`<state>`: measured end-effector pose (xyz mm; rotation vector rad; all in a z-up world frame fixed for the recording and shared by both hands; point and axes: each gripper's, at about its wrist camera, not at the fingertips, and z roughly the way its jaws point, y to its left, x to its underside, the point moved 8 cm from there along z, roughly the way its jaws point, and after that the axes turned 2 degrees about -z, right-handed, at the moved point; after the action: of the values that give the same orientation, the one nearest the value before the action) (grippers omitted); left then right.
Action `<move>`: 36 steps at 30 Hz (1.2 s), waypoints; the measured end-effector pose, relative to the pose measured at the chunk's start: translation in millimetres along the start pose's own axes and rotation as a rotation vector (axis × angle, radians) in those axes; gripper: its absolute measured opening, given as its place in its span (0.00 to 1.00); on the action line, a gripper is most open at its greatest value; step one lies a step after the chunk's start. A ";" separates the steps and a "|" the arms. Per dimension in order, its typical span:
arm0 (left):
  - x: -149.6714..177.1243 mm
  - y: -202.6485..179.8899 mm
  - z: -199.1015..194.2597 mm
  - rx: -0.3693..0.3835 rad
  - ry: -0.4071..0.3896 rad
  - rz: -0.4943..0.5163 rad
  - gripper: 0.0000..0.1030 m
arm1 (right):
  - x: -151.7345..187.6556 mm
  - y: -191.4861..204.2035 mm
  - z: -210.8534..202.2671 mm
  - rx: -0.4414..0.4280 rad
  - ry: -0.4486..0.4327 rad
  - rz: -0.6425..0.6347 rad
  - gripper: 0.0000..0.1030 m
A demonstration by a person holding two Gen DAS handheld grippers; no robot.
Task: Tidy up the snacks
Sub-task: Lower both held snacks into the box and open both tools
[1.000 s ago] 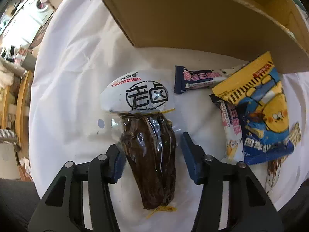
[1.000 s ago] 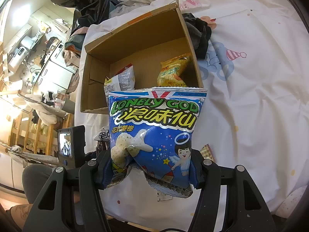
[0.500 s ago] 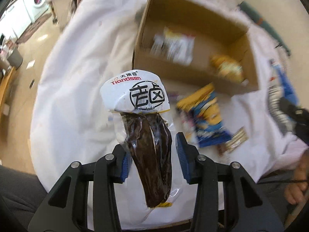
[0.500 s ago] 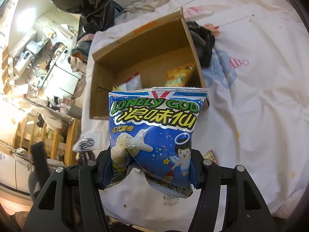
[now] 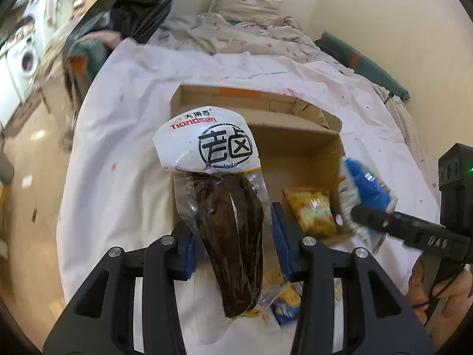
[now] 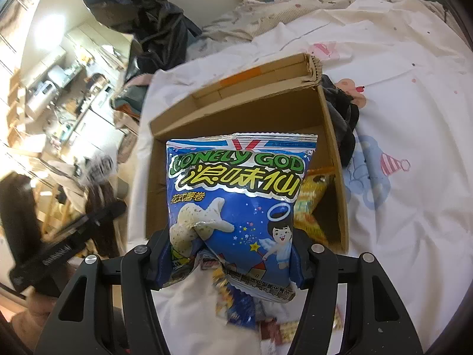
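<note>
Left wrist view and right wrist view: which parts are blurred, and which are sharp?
Left wrist view: the braised-meat pouch is sharp, the blue chip bag in the right tongs smears. Right wrist view: the same bag is sharp, the left tongs blur; fisheye bends both edges.

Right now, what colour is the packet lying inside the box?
Yellow-orange packet in the box; clearest in the left wrist view.

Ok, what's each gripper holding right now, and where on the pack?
The left gripper pinches the brown vacuum-packed snack across its dark lower body. The right gripper clamps the blue Lonely God bag by its lower end.
</note>
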<state>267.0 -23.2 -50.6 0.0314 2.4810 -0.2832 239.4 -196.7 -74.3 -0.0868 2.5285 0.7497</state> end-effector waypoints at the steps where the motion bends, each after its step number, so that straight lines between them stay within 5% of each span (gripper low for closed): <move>1: -5.4 -0.8 6.5 -0.007 -0.002 0.017 0.38 | -1.6 -0.8 8.9 0.007 0.018 -0.001 0.61; 11: 1.1 -12.3 60.2 0.005 0.046 0.117 0.39 | 1.7 3.8 52.7 -0.015 0.102 0.012 0.63; 19: 0.9 -1.8 67.4 -0.001 0.070 0.063 0.44 | -1.9 3.0 64.8 -0.064 0.106 0.074 0.63; 24: 1.8 1.1 69.6 -0.039 0.080 0.057 0.51 | -6.7 -6.5 57.9 -0.090 0.058 0.148 0.84; 27: 1.6 2.8 68.0 -0.033 0.082 0.042 0.68 | -10.5 -15.1 52.3 -0.076 0.034 0.181 0.91; 29: -1.2 6.2 63.6 -0.032 0.063 0.007 0.88 | -10.5 -19.7 51.1 -0.070 0.035 0.199 0.91; 36: -7.1 15.4 55.2 -0.011 0.045 -0.055 0.89 | -8.7 -21.6 46.5 -0.066 0.034 0.199 0.91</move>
<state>306.9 -19.5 -92.2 -0.0358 2.5314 -0.2957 271.8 -191.2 -114.6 0.1332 2.5707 0.9171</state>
